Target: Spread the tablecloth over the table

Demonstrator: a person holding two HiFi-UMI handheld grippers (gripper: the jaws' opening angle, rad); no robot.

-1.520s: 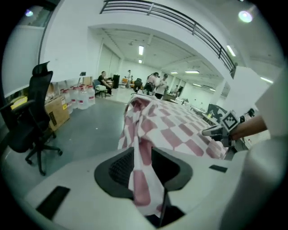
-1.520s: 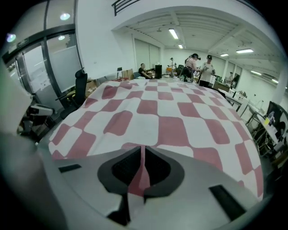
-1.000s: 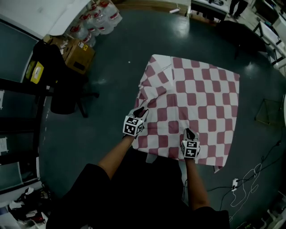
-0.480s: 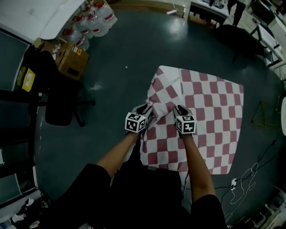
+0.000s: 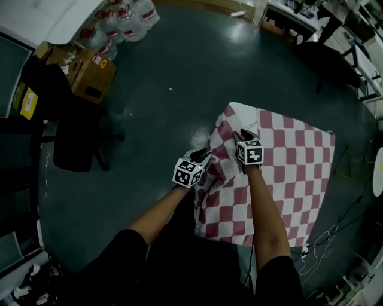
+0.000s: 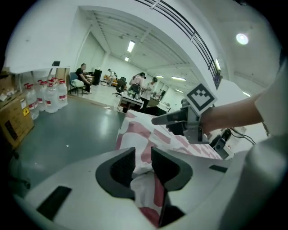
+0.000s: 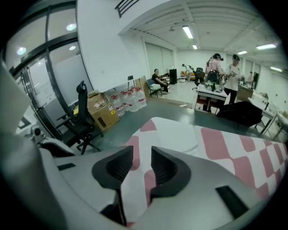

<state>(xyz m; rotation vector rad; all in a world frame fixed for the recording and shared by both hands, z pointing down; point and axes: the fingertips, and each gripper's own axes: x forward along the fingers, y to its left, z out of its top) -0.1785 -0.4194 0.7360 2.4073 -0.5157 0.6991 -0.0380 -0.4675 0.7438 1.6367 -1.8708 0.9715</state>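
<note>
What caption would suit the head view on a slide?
The left gripper pinches the bunched checked tablecloth; the right gripper, its jaws just opening and gripping nothing, hangs above it.

Dark glossy green floor [image 5: 167,77] everywhere, with a black office chair [image 5: 75,149] on the left and a cardboard box [image 5: 90,75] and water bottles [image 5: 122,18] farther back. Strip lights [image 7: 188,31] overhead, and a glass wall [image 7: 60,67] on the left.

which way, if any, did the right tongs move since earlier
Yes: right tongs went from the near edge of the red-and-white checked tablecloth to its far left corner; jaws have just been opening, nothing gripped between them.
</note>
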